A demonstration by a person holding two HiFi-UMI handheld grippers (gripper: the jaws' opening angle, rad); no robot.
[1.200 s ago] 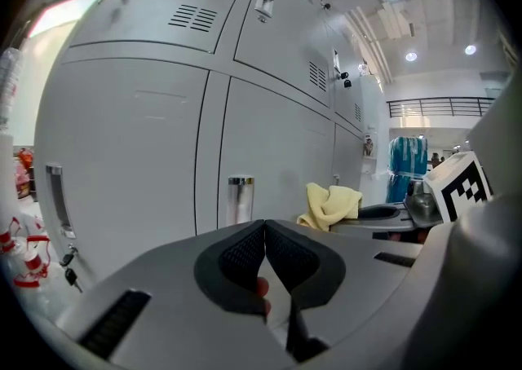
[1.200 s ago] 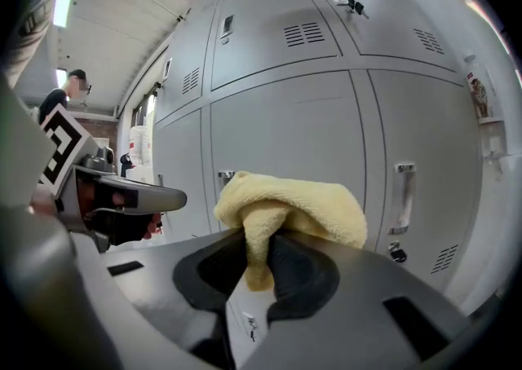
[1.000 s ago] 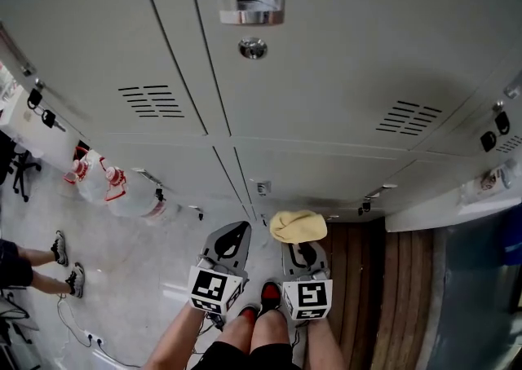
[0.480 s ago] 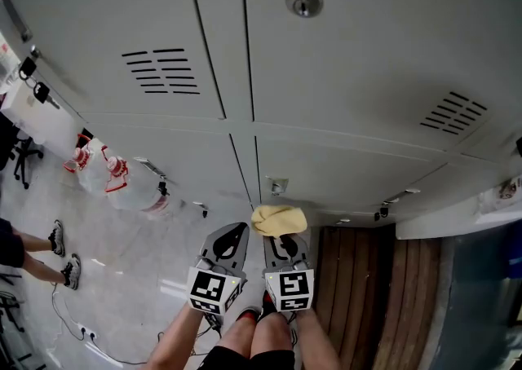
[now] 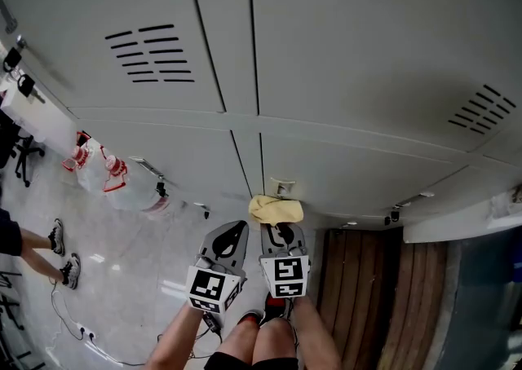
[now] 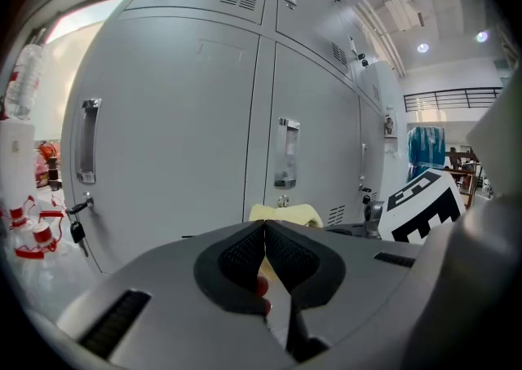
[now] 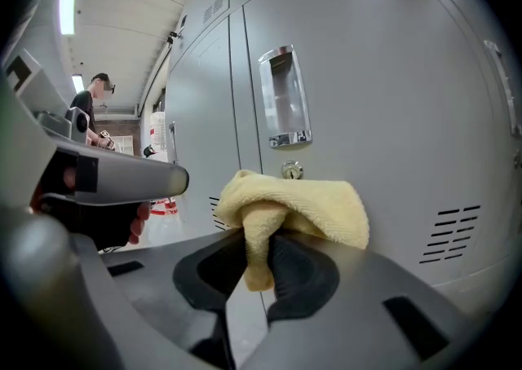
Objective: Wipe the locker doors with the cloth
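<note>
The right tool grips a bunched yellow cloth in front of a grey locker door, just below its handle and lock — whether cloth meets metal cannot be told. The left tool, jaws pressed together and empty, hangs just beside it.

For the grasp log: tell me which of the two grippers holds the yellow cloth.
The right gripper: its jaws are shut on the yellow cloth. The left gripper has its jaws shut with nothing between them.
</note>
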